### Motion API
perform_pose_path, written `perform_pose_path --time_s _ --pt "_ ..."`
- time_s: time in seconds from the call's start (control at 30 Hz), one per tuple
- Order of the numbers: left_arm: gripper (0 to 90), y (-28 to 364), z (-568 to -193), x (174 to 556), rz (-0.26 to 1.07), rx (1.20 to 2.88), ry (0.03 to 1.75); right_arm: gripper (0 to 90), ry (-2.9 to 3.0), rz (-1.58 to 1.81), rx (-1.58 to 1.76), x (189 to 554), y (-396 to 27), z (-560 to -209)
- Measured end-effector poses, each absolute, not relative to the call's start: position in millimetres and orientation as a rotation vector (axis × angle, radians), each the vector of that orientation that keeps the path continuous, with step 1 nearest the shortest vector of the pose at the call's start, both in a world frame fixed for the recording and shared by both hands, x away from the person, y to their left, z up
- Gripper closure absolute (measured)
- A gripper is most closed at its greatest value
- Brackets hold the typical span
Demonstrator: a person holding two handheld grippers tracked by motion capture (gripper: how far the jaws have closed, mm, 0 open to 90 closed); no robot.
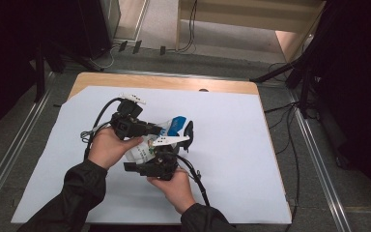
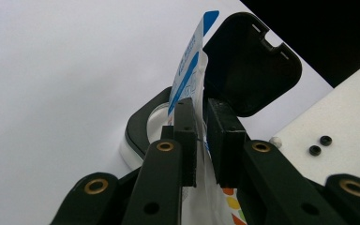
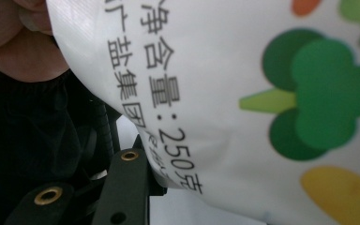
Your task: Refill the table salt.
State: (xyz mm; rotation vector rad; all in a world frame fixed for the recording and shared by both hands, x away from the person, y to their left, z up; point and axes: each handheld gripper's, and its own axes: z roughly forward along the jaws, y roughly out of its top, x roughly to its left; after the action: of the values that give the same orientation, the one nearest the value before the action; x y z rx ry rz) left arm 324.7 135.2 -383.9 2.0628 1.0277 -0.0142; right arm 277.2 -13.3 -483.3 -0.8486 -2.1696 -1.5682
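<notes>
The work in hand appears to be pouring from a salt pouch [image 1: 147,145] into a black-rimmed container [image 2: 143,126] with a hinged black lid [image 2: 248,65] that stands open. The pouch is held off the white table cover [image 1: 232,159], between the two grippers, near the middle of the table.

Left gripper [image 2: 201,136]: the jaws are closed narrowly on the upper edge of the pouch, near its blue-printed top corner. In the left gripper view the film passes straight between the two pads and both press on it.

Right gripper [image 1: 162,162]: it holds the lower body of the pouch. In the right gripper view the printed face with its green and yellow vegetable artwork lies directly ahead, close to the camera, over the one visible jaw. The jaws stand part closed, consistent with a grip on the fuller part of the pouch.

Procedure for this step:
- Keep the left grip firm on the top edge; this grip steers the mouth of the pouch.
- Use the right gripper to carry the weight and to set the tilt. Tilt slowly, since the granules probably shift at once.
- Align the pouch corner over the container opening, clear of the raised lid.
- Whether the pouch is already cut open cannot be told; confirm before tilting further.
- Avoid squeezing the body harder, which may burst contents out.
</notes>
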Motion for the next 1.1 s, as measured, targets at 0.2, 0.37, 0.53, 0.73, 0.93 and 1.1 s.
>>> perform_pose_path --time_s 0.2,0.37,0.53,0.73,0.93,1.1 --pt "83.3 135.0 -382.4 323.3 -0.009 2.058 1.031 65.2 -2.171 -1.573 -0.849 276.8 -13.6 -482.8" --pt "83.3 137.0 -379.1 321.4 0.001 2.051 1.031 63.9 -2.172 -1.582 -0.837 275.7 -12.1 -479.9" --pt "83.3 135.5 -377.8 319.4 0.006 2.057 1.030 64.1 -2.171 -1.578 -0.828 275.1 -10.7 -479.6" --pt "83.2 137.7 -377.6 319.4 0.005 2.049 1.033 64.2 -2.164 -1.581 -0.826 274.9 -10.0 -479.2" --pt "83.2 139.3 -377.7 318.9 0.000 2.040 1.039 64.2 -2.167 -1.580 -0.819 275.0 -8.3 -479.0" --pt "83.0 139.8 -377.5 317.6 0.002 2.030 1.039 64.1 -2.168 -1.584 -0.813 275.1 -7.7 -478.9"
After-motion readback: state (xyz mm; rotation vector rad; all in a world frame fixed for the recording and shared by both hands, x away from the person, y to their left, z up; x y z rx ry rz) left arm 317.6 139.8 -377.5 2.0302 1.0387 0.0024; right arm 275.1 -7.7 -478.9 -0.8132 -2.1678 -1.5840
